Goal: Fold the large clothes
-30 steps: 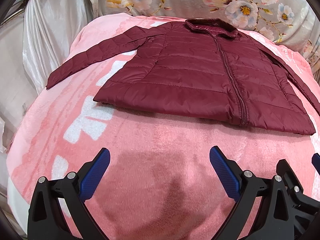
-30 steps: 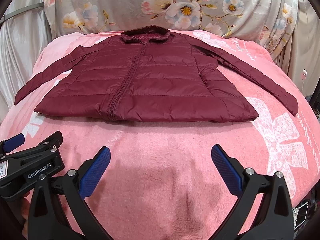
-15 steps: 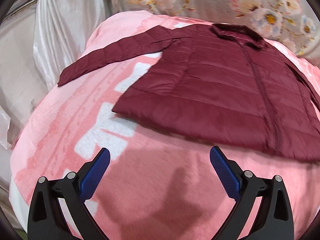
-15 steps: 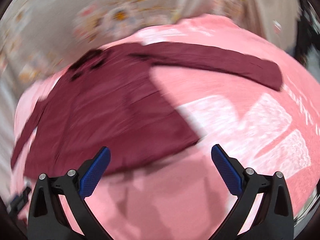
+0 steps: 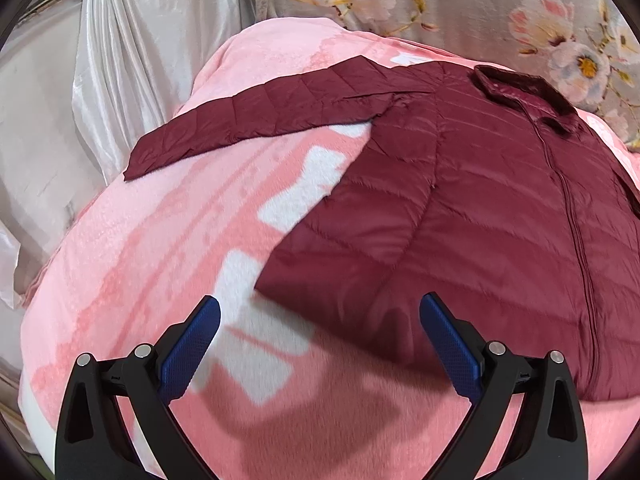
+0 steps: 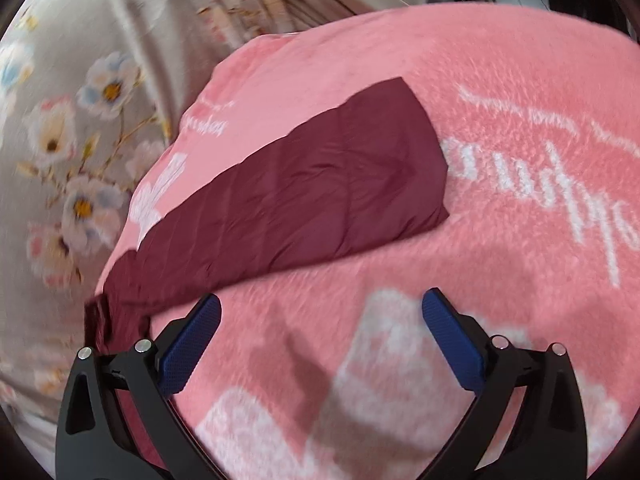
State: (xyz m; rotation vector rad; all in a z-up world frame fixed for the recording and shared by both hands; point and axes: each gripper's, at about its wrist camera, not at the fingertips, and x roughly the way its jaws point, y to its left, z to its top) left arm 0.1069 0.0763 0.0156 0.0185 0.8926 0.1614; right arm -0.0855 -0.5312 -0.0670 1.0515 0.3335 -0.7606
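Note:
A maroon quilted jacket [image 5: 460,208] lies flat, front up and zipped, on a pink blanket [image 5: 140,248]. In the left wrist view its sleeve [image 5: 256,116] stretches out to the left, and its lower left hem corner sits just ahead of my left gripper [image 5: 320,328], which is open and holds nothing. In the right wrist view the other sleeve [image 6: 304,200] runs diagonally, its cuff end at the upper right. My right gripper [image 6: 322,328] is open just short of that sleeve, over bare blanket.
The pink blanket [image 6: 520,240] with white patterns covers a raised bed-like surface that drops off at the left edge. A floral curtain [image 5: 480,4] hangs behind, and silvery fabric [image 5: 104,64] hangs at the left side.
Both grippers have moved forward and apart: the left toward the jacket's lower left hem corner, the right swung toward the right sleeve. Both stayed open.

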